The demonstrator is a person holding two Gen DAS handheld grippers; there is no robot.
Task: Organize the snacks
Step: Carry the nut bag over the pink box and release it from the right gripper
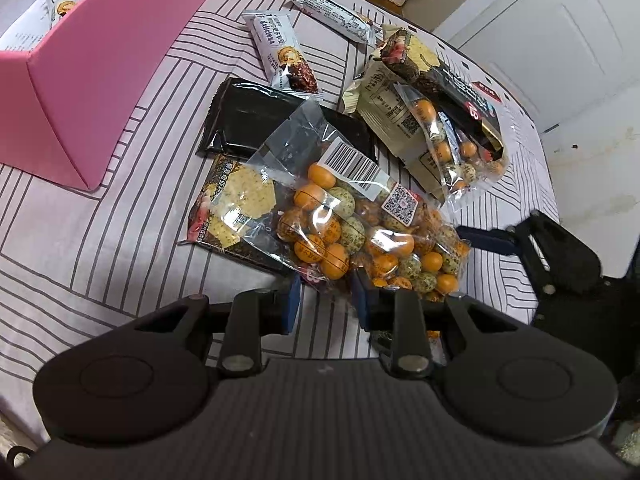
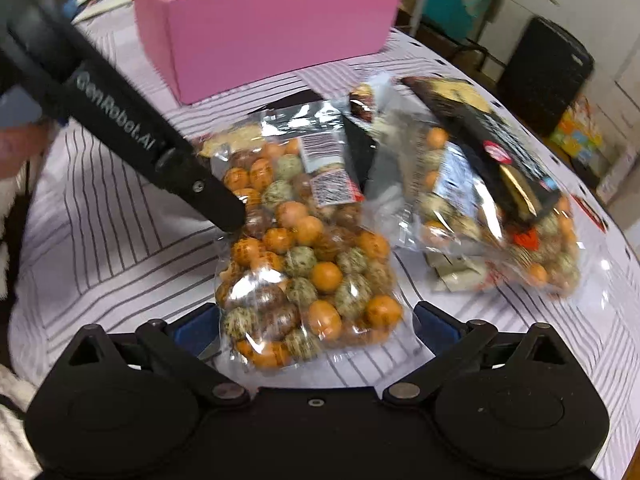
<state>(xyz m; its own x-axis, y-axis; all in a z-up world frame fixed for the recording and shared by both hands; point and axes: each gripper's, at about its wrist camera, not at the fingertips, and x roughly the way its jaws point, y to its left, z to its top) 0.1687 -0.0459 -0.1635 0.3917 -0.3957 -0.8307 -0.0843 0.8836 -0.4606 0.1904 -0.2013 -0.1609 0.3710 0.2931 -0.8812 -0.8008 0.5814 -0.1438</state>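
A clear bag of orange and green coated nuts (image 1: 352, 232) (image 2: 304, 264) lies on the striped cloth. My left gripper (image 1: 326, 300) stands at its near edge, its blue pads apart on either side of the bag's corner. My right gripper (image 2: 316, 328) is open, its pads wide on both sides of the same bag's end. The left gripper (image 2: 224, 208) shows in the right wrist view, touching the bag's side. A pink box (image 1: 80, 80) (image 2: 276, 24) stands open beyond the snacks.
A second nut bag (image 1: 460, 148) (image 2: 492, 224) lies under a dark cracker pack (image 1: 444, 76). A black pack (image 1: 256, 116), another cracker pack (image 1: 236, 208) and two wrapped bars (image 1: 284, 56) (image 1: 336, 16) lie around. The right gripper (image 1: 560, 256) shows at the table's right edge.
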